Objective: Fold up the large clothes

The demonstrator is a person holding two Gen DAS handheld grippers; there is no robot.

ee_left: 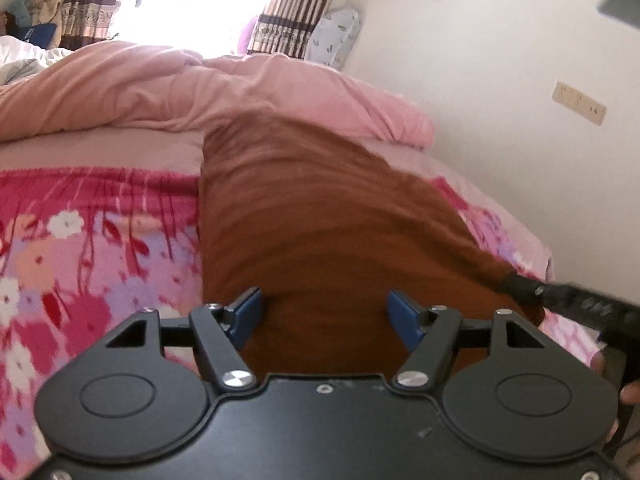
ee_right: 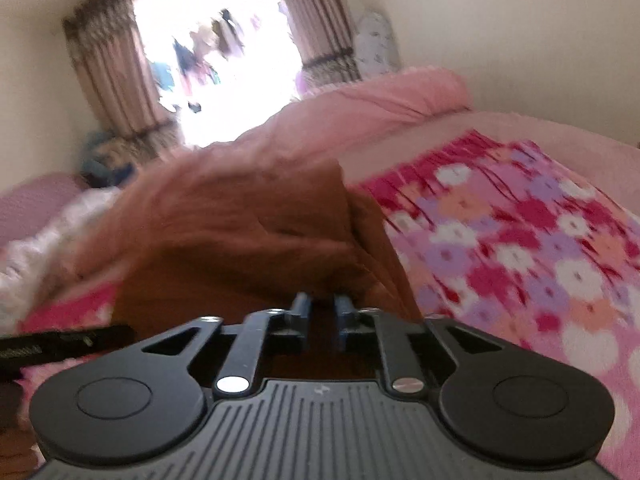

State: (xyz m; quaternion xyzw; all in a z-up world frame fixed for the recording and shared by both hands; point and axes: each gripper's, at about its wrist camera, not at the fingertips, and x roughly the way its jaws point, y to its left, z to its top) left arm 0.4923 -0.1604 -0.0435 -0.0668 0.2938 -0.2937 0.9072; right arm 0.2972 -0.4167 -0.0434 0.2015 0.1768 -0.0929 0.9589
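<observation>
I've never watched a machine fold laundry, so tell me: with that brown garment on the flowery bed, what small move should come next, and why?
Probably the left gripper should close on the brown garment. Its blue fingers stand wide apart with cloth between them, so it grips nothing, while the right gripper looks nearly shut on the garment's edge, lifting it off the floral bedspread. Both ends need holding to fold evenly.

A home bedroom is showing: a floral bedsheet (ee_left: 80,240), pink duvet (ee_left: 200,88) at twelve o'clock, curtains (ee_left: 288,8) framing a window (ee_left: 192,0).
</observation>
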